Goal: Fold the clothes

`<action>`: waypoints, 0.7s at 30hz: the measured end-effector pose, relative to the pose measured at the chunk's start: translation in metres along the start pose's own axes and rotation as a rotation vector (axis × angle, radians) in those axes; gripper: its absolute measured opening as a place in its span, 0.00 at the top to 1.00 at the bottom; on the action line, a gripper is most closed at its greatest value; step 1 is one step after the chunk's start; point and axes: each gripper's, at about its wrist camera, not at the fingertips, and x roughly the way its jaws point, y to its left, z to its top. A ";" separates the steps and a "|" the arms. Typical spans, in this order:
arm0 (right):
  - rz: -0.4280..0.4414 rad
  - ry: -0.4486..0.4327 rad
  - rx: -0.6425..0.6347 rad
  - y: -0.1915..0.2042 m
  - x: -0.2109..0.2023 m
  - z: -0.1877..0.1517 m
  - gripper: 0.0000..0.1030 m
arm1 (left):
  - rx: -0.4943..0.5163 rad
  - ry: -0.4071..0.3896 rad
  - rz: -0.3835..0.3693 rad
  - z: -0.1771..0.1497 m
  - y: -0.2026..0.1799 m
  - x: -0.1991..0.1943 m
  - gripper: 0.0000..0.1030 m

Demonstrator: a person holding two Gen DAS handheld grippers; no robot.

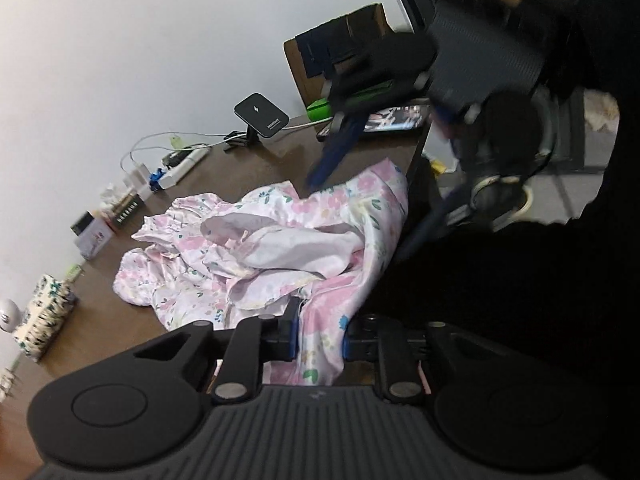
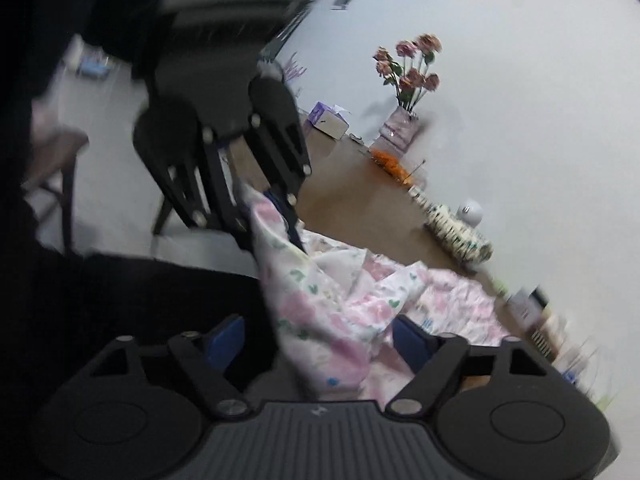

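Left gripper (image 1: 320, 340) jaws clamp floral garment (image 1: 260, 248); right gripper (image 2: 320, 344) spread

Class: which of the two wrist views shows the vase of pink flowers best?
The right wrist view: the pale vase of pink flowers stands on the brown table by the white wall, slightly blurred but whole. The left wrist view looks toward the table's other end and does not show it at all.
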 end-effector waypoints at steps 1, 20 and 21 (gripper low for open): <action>0.003 0.012 -0.016 -0.002 0.007 0.000 0.51 | -0.016 -0.002 -0.016 0.001 -0.003 -0.004 0.83; 0.564 -0.057 1.021 -0.152 0.018 -0.063 0.48 | -0.880 0.080 -0.358 -0.002 0.131 0.038 0.37; 0.527 -0.062 1.058 -0.153 0.017 -0.067 0.46 | -0.897 0.082 -0.329 -0.005 0.133 0.039 0.29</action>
